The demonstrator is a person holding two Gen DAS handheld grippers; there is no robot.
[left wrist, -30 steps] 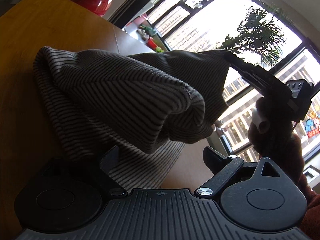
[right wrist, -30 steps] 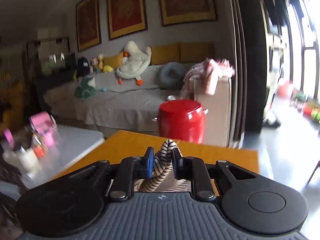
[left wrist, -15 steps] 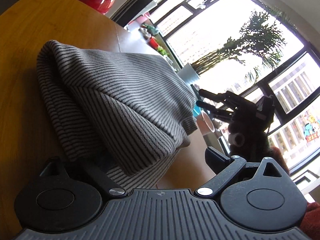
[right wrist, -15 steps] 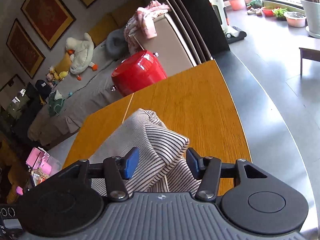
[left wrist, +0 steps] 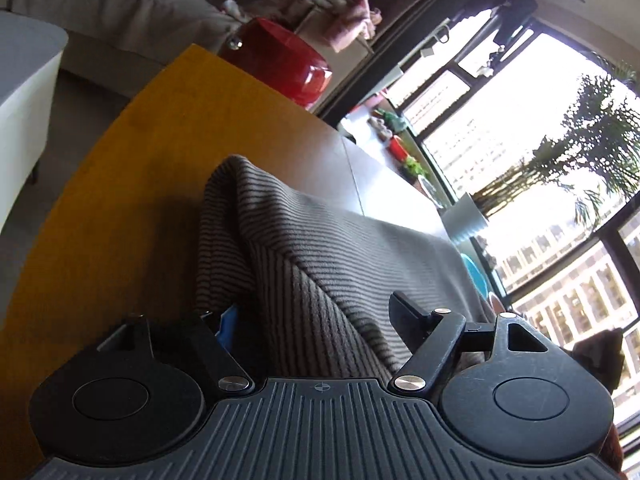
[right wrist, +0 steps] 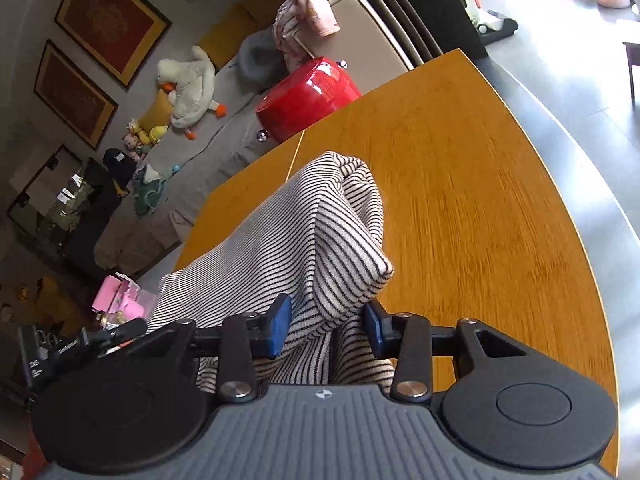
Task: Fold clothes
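A folded striped garment [left wrist: 320, 248] lies bunched on the wooden table [left wrist: 120, 208]. It also shows in the right wrist view [right wrist: 304, 236] as a thick folded bundle on the table [right wrist: 480, 208]. My left gripper [left wrist: 316, 320] is open, its jaws wide on either side of the near end of the garment. My right gripper [right wrist: 326, 326] is open too, its blue-padded fingers [right wrist: 280, 320] standing either side of a fold of the cloth without pinching it. The left gripper's body shows at the lower left of the right wrist view [right wrist: 80, 344].
A red pot [right wrist: 308, 100] stands past the table's far edge, also in the left wrist view [left wrist: 280, 60]. A sofa with a plush duck [right wrist: 188, 84] lies beyond. A white planter [left wrist: 464, 220] and windows are at the right. The table edge curves at the right [right wrist: 576, 256].
My right gripper let go of the lifted garment edge and opened. The cloth dropped into a folded pile on the table. My left gripper swung round to face the sofa side.
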